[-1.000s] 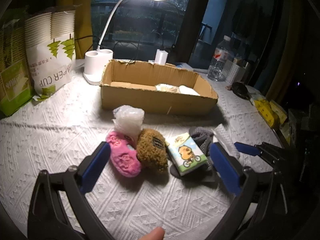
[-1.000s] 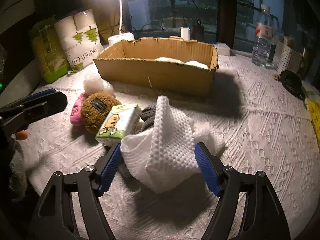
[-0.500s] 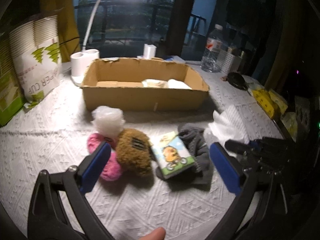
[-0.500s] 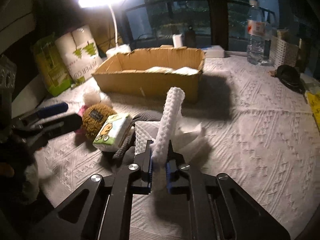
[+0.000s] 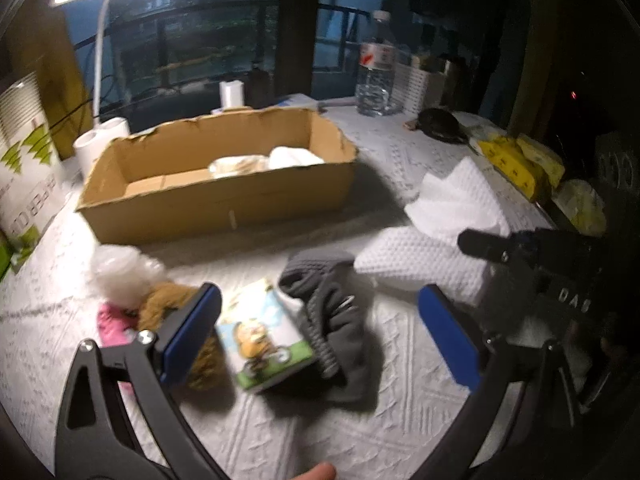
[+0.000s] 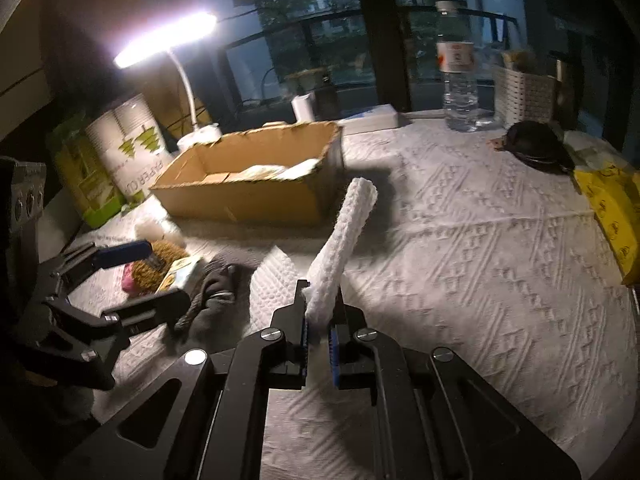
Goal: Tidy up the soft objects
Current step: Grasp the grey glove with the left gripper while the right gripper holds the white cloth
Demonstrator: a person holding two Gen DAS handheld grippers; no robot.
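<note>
Pinching the white waffle-textured cloth (image 6: 343, 240) between its blue pads, your right gripper (image 6: 319, 334) has the jaws nearly together, and the cloth stands up out of them, leaning toward the far right, with the rest of it draped on the white embossed tablecloth (image 6: 480, 248) just left of the jaws. From the left wrist view that same cloth (image 5: 440, 236) spreads out at the right, well clear of the open brown cardboard box (image 5: 224, 184) at the far left, which has pale soft items lying in its far right corner.

Your left gripper (image 5: 318, 340) hangs wide open, holding nothing, its blue pads straddling the near pile. Between them lies a small tissue pack with a cartoon print (image 5: 264, 340), touching a crumpled grey knitted fabric (image 5: 332, 308) on its right. On the pack's left, partly hidden behind the left pad, sits a brown fuzzy plush (image 5: 168, 300), with a pink soft item (image 5: 114, 322) beside it and a clear crinkled plastic bundle (image 5: 120, 276) just beyond. A lit white desk lamp (image 6: 168, 40) shines from the far left, and a clear plastic water bottle (image 6: 458, 76) stands at the far right.
</note>
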